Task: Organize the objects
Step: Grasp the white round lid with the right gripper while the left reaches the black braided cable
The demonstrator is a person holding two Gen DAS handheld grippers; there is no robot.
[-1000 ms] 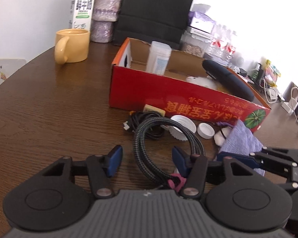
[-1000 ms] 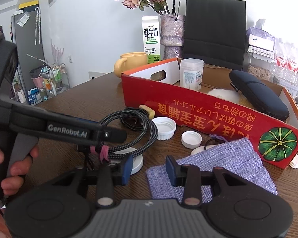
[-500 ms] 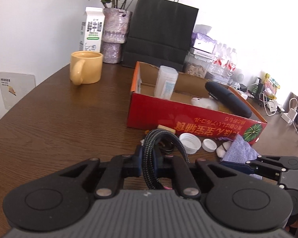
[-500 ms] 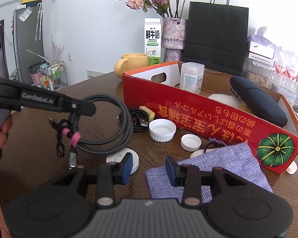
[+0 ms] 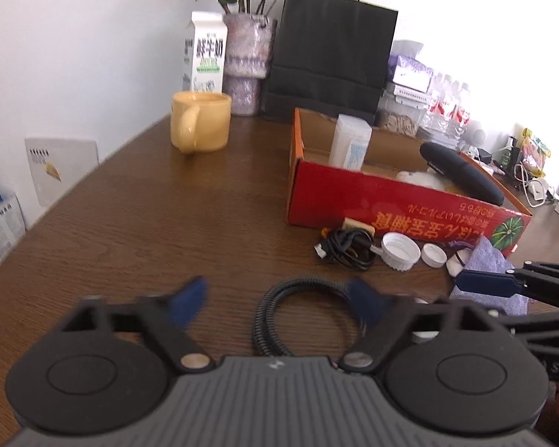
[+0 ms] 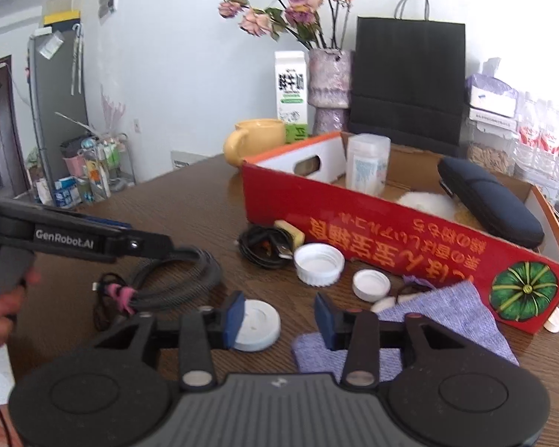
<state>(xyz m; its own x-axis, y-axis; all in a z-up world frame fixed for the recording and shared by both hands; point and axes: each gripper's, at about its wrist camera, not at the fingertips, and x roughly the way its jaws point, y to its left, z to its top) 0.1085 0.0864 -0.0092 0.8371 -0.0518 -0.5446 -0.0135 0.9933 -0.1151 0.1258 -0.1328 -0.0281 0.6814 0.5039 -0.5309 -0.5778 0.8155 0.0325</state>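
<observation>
A coiled black braided cable [image 5: 275,316] with a pink tie [image 6: 119,294] lies loose on the brown table. My left gripper [image 5: 279,298] straddles it, its jaws opening wide with the pads off the cable. In the right wrist view the left gripper [image 6: 160,244] hovers just above the coil [image 6: 182,279]. My right gripper [image 6: 279,316] is low over the table, its jaws opening and holding nothing. A white round lid [image 6: 259,326] lies by its left finger and a purple fabric pouch [image 6: 447,320] by its right. The red cardboard box [image 6: 354,227] stands behind.
A small black cable bundle [image 6: 262,247], a yellowish block [image 6: 290,231] and two white caps [image 6: 318,264] [image 6: 370,285] lie in front of the box. Inside are a clear jar [image 6: 367,165], a dark case [image 6: 488,205] and white fluff. A yellow mug [image 5: 199,123], milk carton [image 5: 205,56], vase and black bag stand behind.
Half a second ago my left gripper was shut on the braided cable and held it up. It has since let go, and the coil lies on the table. The right jaws have widened a little.
</observation>
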